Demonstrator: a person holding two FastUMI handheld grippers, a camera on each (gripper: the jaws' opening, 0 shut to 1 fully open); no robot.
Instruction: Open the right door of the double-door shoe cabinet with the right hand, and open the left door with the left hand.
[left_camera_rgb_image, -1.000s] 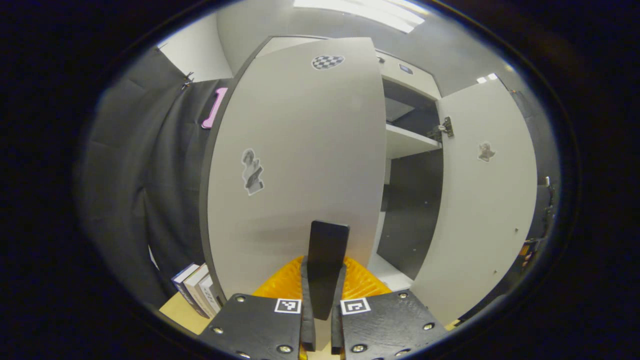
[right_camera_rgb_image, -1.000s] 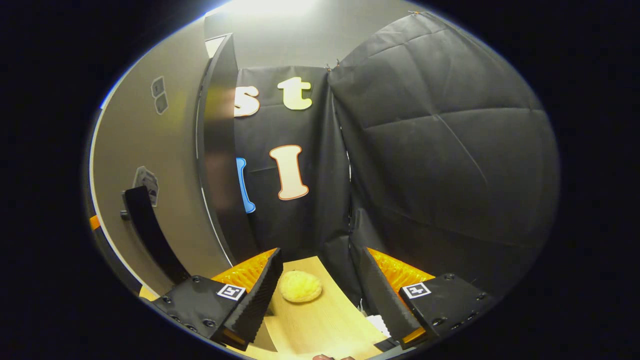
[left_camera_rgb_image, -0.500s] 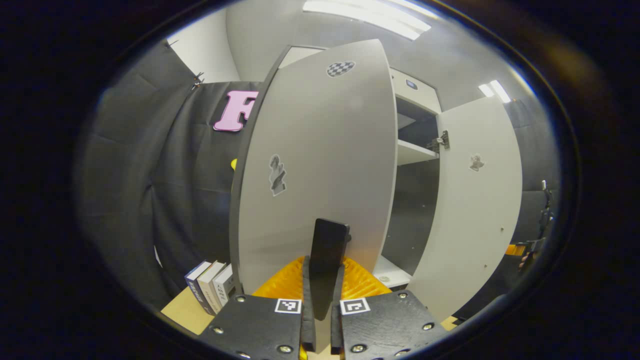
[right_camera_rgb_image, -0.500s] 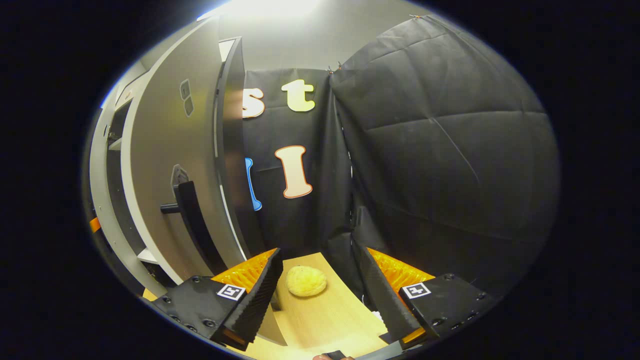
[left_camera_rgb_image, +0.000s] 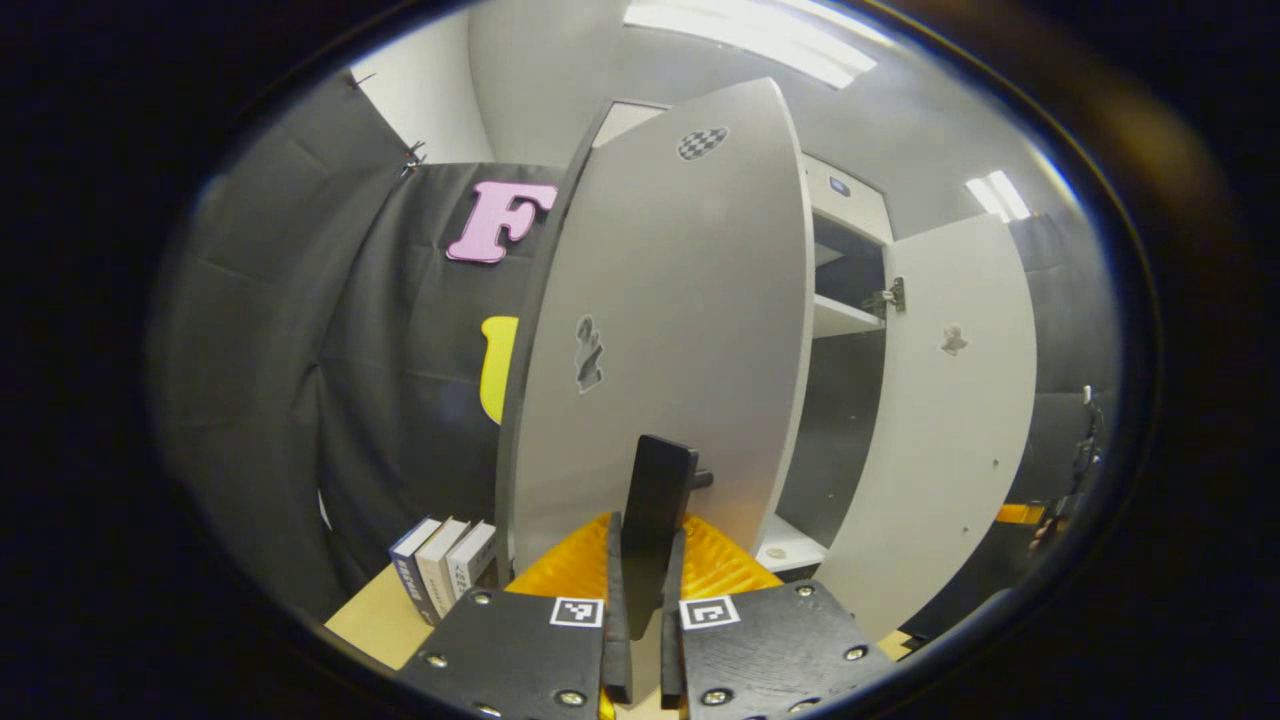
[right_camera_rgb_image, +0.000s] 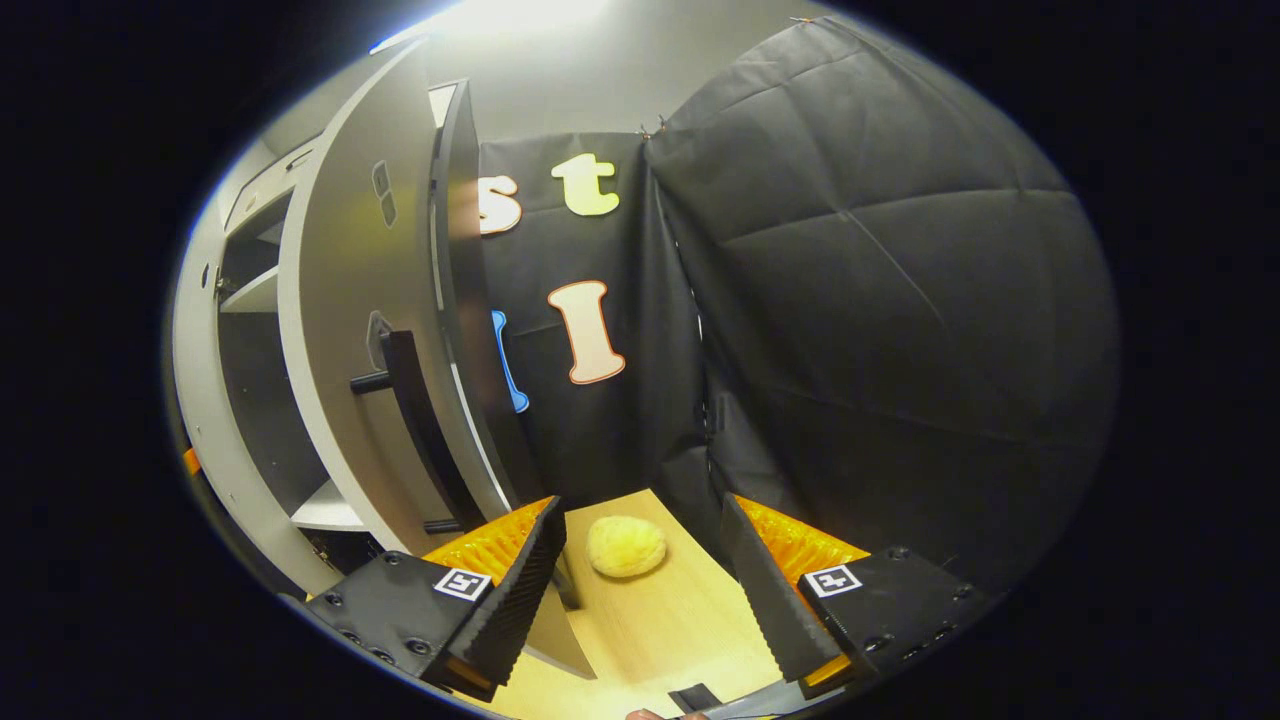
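1. In the left gripper view, the left gripper (left_camera_rgb_image: 640, 600) has its fingers clamped on the dark handle (left_camera_rgb_image: 655, 505) of the left door (left_camera_rgb_image: 680, 330), which stands swung open.
2. The right door (left_camera_rgb_image: 945, 420) hangs wide open beyond it.
3. In the right gripper view, the right gripper (right_camera_rgb_image: 640, 580) has its fingers spread wide, holding nothing, above the desk (right_camera_rgb_image: 660, 630), near a yellow round object (right_camera_rgb_image: 626, 546).

Both views look along their fingers, close before the shoe cabinet (left_camera_rgb_image: 850, 330), sharing its doors.
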